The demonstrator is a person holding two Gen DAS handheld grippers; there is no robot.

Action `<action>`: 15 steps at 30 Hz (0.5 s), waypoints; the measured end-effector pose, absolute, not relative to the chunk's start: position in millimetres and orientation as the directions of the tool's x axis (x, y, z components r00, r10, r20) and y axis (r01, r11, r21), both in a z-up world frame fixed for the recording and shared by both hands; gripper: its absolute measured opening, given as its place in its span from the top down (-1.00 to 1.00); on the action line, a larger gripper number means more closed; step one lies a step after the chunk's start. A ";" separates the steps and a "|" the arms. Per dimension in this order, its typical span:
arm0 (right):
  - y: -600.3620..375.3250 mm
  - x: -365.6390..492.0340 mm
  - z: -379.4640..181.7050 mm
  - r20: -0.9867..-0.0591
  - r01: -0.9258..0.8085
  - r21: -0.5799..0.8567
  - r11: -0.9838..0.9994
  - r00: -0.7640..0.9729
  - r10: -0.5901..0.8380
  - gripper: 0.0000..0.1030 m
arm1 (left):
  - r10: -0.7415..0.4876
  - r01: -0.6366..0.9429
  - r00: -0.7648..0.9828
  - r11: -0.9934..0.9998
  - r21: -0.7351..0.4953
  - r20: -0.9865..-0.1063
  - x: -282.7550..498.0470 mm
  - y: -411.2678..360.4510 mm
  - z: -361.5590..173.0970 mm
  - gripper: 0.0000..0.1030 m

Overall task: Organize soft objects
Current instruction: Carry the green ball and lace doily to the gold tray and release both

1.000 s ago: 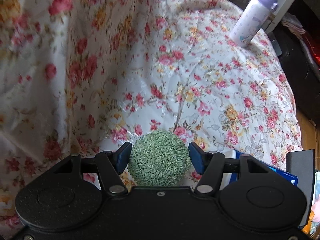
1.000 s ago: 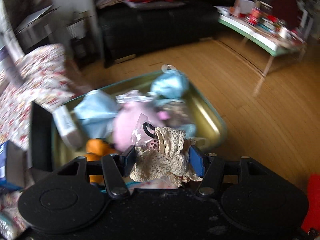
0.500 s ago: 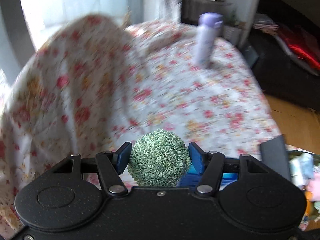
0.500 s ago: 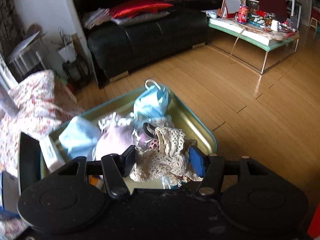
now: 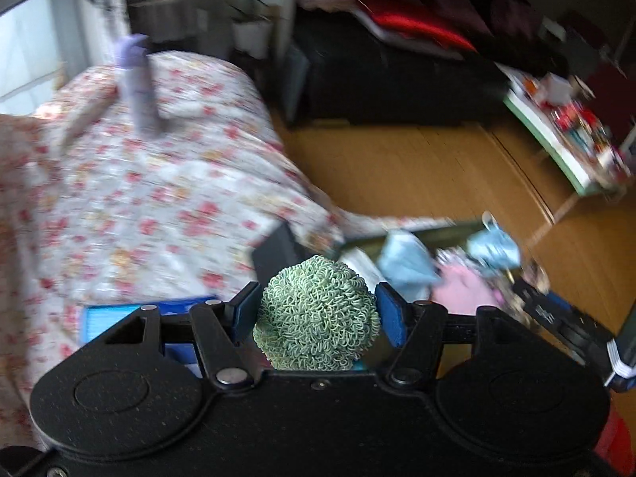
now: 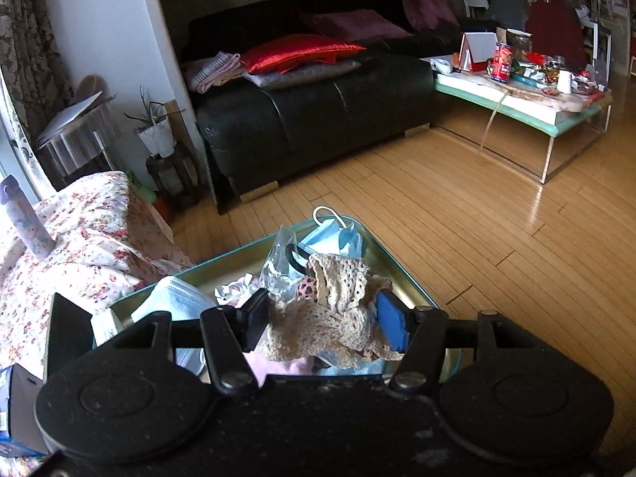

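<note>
Between the blue pads of your left claw (image 5: 316, 314) sits a green curly ball (image 5: 316, 316), clamped on both sides. Your right claw (image 6: 324, 324) is clamped on a cream lace cloth (image 6: 330, 314) above the metal tray (image 6: 401, 278) of masks and bags, beside the floral bed (image 6: 91, 246).

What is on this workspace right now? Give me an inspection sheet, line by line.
Surface: floral bedcover beside a wood floor.
Job's things: green looped ball; cream crochet piece; metal tray at the bedcover's edge holding blue face masks, a pink soft item and a clear plastic bag.
Clutter: purple bottle upright on the bedcover; blue box.
Grippers: left gripper shut on the green looped ball; right gripper shut on the cream crochet piece, above the tray.
Cables: nothing seen.
Surroundings: black sofa with a red cushion; cluttered low table.
</note>
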State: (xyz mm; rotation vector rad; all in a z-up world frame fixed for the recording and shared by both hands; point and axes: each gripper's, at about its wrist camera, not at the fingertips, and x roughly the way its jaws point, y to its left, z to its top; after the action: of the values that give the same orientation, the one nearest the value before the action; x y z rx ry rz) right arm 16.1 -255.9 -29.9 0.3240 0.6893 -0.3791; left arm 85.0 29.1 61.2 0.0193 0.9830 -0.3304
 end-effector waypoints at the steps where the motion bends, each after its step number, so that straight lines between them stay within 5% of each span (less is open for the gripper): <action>1: -257.4 15.0 -30.0 -0.665 0.440 0.167 0.883 0.711 -0.228 -0.13 | -0.273 0.298 0.487 0.945 -0.136 -0.830 86.3 18.9 54.4 -0.12; 15: -265.2 3.9 -31.4 -0.635 0.366 0.274 0.890 0.763 -0.118 -0.15 | -0.274 0.348 0.328 0.925 -0.154 -0.904 90.0 -47.7 3.9 -0.13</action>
State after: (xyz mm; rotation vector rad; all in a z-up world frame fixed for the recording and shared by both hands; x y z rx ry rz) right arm 3.9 -265.2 -31.4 0.4002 0.6536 -0.2707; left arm 90.0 -47.7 3.9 0.0719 1.1681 -0.4073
